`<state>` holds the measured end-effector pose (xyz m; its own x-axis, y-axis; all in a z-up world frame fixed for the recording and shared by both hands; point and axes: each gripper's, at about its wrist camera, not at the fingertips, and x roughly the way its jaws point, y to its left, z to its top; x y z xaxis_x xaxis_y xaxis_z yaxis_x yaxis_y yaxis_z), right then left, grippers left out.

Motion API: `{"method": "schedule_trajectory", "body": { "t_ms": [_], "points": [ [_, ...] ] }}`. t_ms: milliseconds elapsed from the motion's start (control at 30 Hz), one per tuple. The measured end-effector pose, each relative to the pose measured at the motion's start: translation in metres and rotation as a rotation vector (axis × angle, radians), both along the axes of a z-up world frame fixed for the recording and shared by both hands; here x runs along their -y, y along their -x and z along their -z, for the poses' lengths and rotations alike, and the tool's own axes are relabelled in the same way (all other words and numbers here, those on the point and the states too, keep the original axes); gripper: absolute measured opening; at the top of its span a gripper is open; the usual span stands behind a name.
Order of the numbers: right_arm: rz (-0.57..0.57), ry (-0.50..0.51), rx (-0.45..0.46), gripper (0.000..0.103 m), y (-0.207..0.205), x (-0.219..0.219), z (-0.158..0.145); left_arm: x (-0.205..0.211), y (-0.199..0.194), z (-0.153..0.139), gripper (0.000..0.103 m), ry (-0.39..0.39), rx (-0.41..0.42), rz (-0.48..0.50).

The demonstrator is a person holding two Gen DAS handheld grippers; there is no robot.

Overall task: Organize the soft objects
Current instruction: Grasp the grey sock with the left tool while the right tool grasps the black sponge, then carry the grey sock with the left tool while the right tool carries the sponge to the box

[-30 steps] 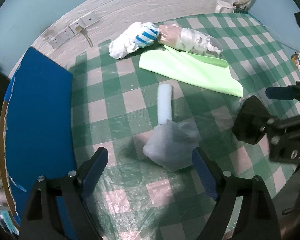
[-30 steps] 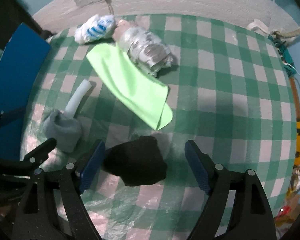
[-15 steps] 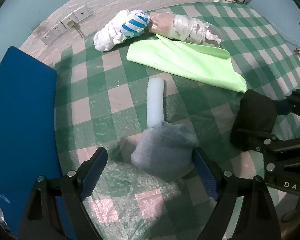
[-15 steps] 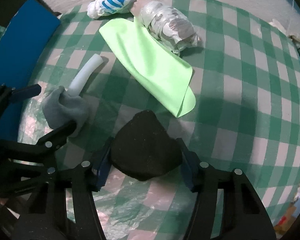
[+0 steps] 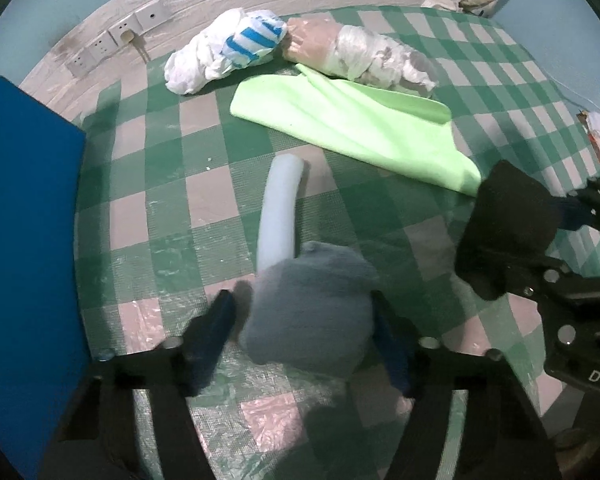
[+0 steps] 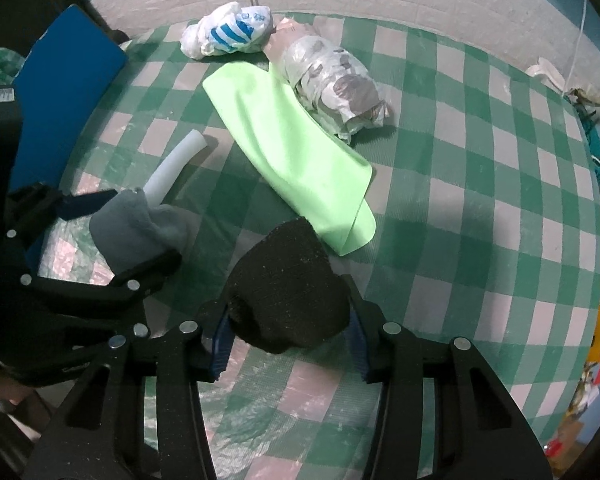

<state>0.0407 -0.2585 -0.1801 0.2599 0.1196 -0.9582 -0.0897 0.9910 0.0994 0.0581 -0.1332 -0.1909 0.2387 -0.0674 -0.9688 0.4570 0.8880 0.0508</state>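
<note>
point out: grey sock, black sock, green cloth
grey sock (image 5: 312,312), left wrist view, middle of the bundle between the jaws
black sock (image 6: 288,284), right wrist view, centre of the dark knit
green cloth (image 6: 288,152), right wrist view, flat middle of the fold

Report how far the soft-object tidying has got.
Nothing looks sorted yet. In hand: the left claw has just closed around the grey cloth, and the right claw on the black cloth. Left on the checked table: green cloth, foam tube, two plastic-wrapped bundles.
</note>
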Motion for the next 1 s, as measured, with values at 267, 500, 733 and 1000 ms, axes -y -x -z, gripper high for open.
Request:
{"method": "schedule_trajectory", "body": {
  "t_ms": [267, 500, 733, 1000],
  "points": [
    [-0.015, 0.009, 0.024, 0.047, 0.001, 0.000, -0.010, 0.001, 0.016, -0.012, 0.034, 0.008, 0.025, 0.034],
    [-0.014, 0.014, 0.056, 0.047, 0.000, -0.005, -0.022, -0.015, 0.021, -0.029, 0.033, 0.043, 0.047, 0.012],
    [-0.026, 0.019, 0.103, 0.047, 0.000, -0.013, -0.043, -0.033, 0.026, -0.052, 0.032, 0.084, 0.084, -0.016],
    [-0.054, 0.029, 0.151, 0.047, 0.007, -0.023, -0.069, -0.046, 0.031, -0.073, 0.033, 0.067, 0.150, -0.019]
  ]
}}
